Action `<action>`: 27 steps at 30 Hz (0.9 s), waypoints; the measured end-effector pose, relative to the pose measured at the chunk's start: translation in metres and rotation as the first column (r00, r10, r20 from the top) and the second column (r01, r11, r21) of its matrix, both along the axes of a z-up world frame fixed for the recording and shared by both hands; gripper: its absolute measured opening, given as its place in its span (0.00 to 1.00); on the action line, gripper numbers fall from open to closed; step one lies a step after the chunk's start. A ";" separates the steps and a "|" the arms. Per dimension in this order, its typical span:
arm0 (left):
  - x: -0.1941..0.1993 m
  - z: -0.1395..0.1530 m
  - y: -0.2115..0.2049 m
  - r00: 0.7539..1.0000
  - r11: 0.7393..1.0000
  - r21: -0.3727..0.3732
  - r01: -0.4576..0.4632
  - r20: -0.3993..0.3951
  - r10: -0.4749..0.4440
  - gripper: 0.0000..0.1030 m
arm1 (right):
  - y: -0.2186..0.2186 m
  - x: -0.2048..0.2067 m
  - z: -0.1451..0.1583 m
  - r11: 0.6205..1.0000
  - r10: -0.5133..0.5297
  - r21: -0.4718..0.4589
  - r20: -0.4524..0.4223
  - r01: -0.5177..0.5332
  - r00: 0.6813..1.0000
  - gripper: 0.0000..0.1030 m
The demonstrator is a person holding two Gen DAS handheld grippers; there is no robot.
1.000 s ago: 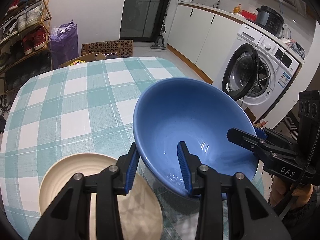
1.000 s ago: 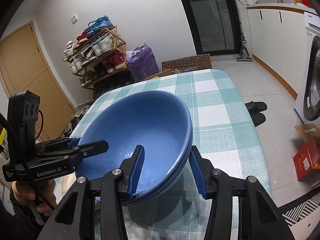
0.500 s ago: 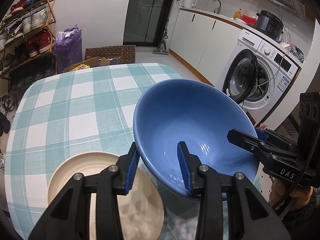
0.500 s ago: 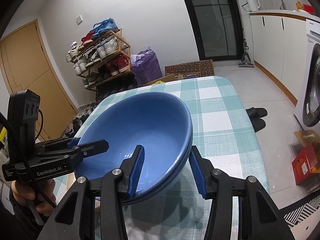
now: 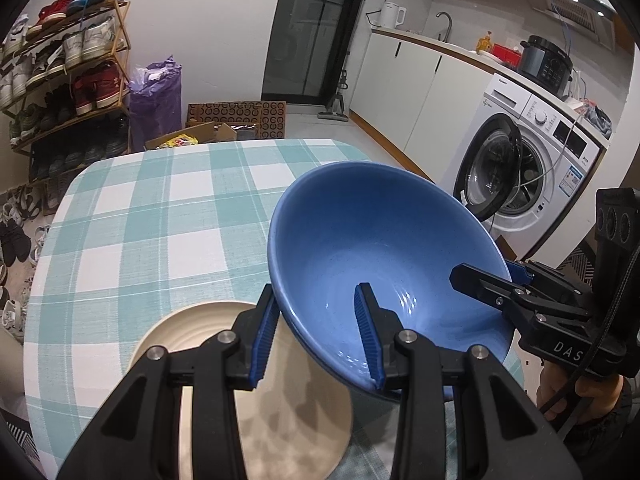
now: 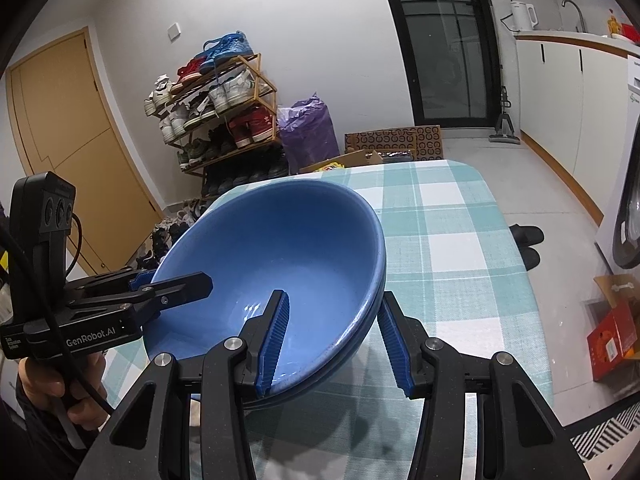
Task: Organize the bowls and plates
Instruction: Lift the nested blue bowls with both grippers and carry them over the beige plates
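Left wrist view: a table under a teal-and-white checked cloth fills the middle of a kitchen-cum-entry room. A shoe rack stands at ten o'clock, a purple bag beside it, a dark glass door at twelve, and a washing machine with its door ajar at three, under a white counter. The left gripper is clamped narrowly on the near-left rim of a pair of stacked blue bowls, one pad inside, one outside. The bowls hang above the cloth, tipped so the mouth faces up and toward ten o'clock; being round, they have no long axis. A cream plate lies flat on the cloth at seven o'clock, partly under the bowls' edge. The right gripper bites the opposite rim at four o'clock, a hand visible below it.

Right wrist view: a yellow door stands at nine o'clock, the shoe rack at eleven, the glass door at one, and dark slippers on the pale floor at three. The right gripper pinches the stacked bowls' near-right rim, two nested edges showing there. The bowls are raised over the checked cloth, the mouth tilted up toward ten o'clock. The left gripper holds the far rim at eight o'clock, gripped by a hand.
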State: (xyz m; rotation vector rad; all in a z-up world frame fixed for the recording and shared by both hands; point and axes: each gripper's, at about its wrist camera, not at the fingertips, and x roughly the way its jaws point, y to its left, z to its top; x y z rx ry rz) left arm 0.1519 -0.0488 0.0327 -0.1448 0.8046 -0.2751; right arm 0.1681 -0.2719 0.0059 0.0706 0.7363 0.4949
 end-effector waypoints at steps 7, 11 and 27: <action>-0.008 0.000 0.014 1.000 1.000 0.001 -0.027 0.004 0.027 0.36 | 0.016 -0.002 0.001 1.000 0.025 -0.007 0.001 -0.025 1.000 0.46; -0.011 0.000 0.021 0.999 0.999 -0.001 -0.039 0.006 0.039 0.36 | 0.024 -0.002 0.002 0.999 0.039 -0.010 0.000 -0.039 0.999 0.46; -0.028 -0.003 0.054 0.995 0.995 0.006 -0.104 0.001 0.103 0.36 | 0.062 -0.006 -0.002 0.995 0.103 -0.011 -0.012 -0.104 0.995 0.46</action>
